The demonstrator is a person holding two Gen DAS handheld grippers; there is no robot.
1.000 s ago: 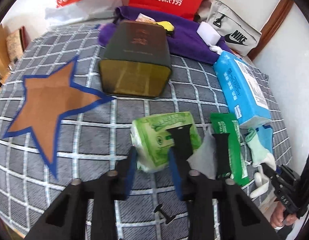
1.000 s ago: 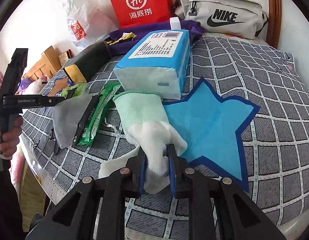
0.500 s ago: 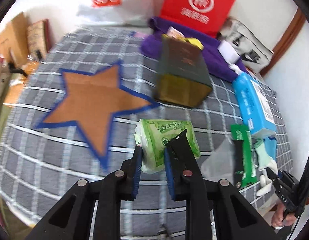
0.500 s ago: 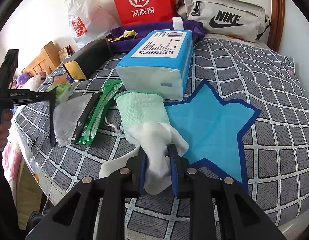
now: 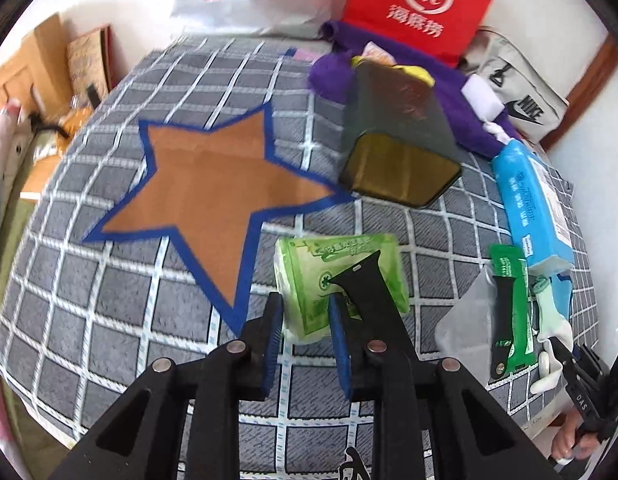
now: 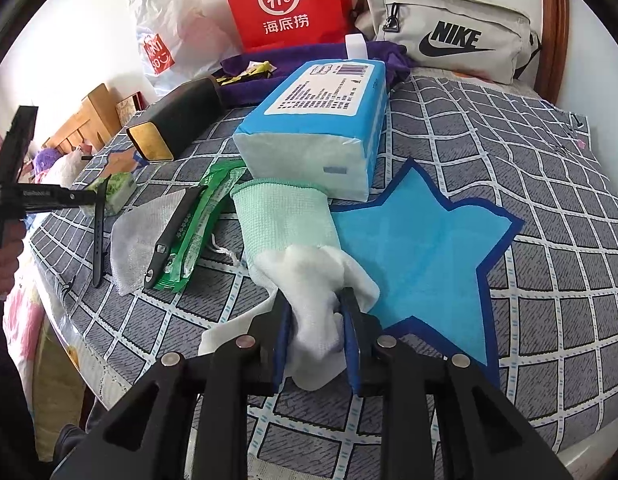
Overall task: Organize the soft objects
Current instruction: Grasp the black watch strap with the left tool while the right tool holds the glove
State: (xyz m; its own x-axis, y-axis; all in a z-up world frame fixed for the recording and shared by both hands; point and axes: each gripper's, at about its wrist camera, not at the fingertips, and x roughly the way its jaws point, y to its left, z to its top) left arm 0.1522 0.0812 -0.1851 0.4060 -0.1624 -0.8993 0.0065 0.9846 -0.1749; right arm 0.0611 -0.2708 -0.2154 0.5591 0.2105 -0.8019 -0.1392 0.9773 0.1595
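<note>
My left gripper point(image 5: 307, 334) is shut on a green tissue pack point(image 5: 341, 276), held above the checked bed cover, with a black strap point(image 5: 369, 292) lying across the pack. An orange star mat point(image 5: 213, 196) lies just to its left. My right gripper point(image 6: 315, 330) is shut on the white fingers of a green-cuffed glove point(image 6: 293, 236), which rests beside a blue star mat point(image 6: 421, 248). The left gripper with the green pack also shows in the right wrist view point(image 6: 109, 190).
A dark box point(image 5: 397, 148) lies behind the orange star. A blue tissue pack point(image 6: 321, 128), a green wipes sachet point(image 6: 193, 232), a black strap point(image 6: 173, 236) and a grey mesh cloth point(image 6: 137, 240) lie mid-bed. Red bag point(image 6: 285, 4), Nike pouch point(image 6: 449, 28) and purple cloth point(image 5: 461, 92) at the back.
My left gripper closed on the green tissue pack and lifted it leftward toward the orange star. My right gripper stayed shut on the glove, nearly still.
</note>
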